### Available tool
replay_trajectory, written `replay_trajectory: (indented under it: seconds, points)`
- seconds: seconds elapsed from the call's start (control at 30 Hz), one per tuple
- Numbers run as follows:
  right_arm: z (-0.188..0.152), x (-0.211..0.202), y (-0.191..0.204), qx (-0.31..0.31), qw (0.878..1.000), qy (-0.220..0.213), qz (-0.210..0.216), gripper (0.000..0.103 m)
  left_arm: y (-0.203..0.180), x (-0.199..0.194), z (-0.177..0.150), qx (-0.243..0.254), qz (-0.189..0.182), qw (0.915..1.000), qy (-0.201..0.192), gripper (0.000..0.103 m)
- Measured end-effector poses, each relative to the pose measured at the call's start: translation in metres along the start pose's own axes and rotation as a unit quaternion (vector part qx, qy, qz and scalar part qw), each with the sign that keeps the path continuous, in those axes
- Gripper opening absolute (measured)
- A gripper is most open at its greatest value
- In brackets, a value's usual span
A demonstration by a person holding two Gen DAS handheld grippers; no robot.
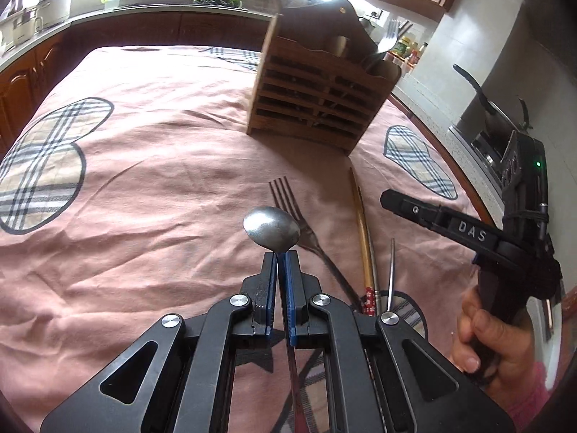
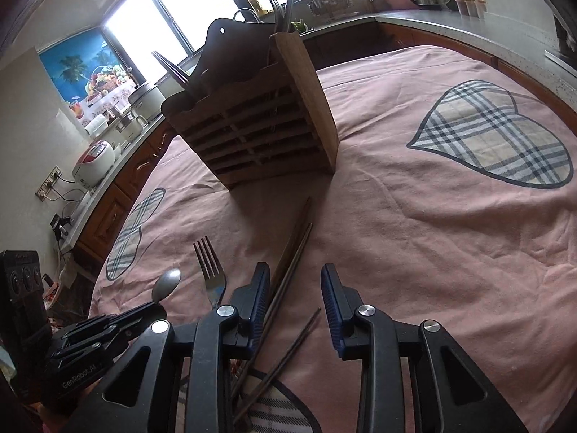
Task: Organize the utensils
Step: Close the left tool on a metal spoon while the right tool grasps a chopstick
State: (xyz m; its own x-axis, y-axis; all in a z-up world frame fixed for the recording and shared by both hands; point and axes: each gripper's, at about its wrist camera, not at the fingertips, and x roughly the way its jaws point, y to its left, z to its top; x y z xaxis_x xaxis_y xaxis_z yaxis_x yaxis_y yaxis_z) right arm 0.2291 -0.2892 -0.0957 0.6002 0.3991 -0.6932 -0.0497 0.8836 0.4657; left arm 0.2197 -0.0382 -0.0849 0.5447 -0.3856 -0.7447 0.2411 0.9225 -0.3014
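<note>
Pink tablecloth [image 1: 151, 166] holds a fork [image 1: 288, 202] and chopsticks [image 2: 288, 263]. Left gripper [image 1: 278, 256] clamps a spoon [image 1: 271, 230]; right gripper [image 2: 295, 281] stands apart around the chopsticks. Next, I think: carry the spoon into the wooden holder [image 1: 310, 104].

My left wrist view looks steeply down, close over the pink tablecloth [image 1: 144, 187]; my right does likewise. Both share the wooden utensil holder [image 1: 310, 101].

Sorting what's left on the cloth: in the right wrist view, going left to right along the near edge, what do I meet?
Left gripper holding the spoon → fork → chopsticks.
</note>
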Motion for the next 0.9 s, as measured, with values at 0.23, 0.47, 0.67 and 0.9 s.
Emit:
replay_trajectory:
  seconds: [0.23,0.47,0.67,0.9]
  points:
    - [0.036,0.047,0.004,-0.016,0.999,0.023,-0.031,0.033,0.021,0.011,0.003,-0.019,0.018,0.9995,0.018,0.004]
    - [0.042,0.063,0.008,-0.038,0.997,0.05,-0.049,0.011,0.021,0.021,0.004,-0.018,0.02,0.9986,0.046,0.009]
    - [0.044,0.047,0.006,-0.026,0.999,0.033,-0.023,0.008,0.008,0.029,0.008,0.015,0.038,0.9975,0.058,0.021]
    - [0.045,-0.013,0.016,-0.029,0.999,-0.014,0.021,0.007,0.007,0.019,0.008,0.012,0.038,0.9985,0.037,0.004]
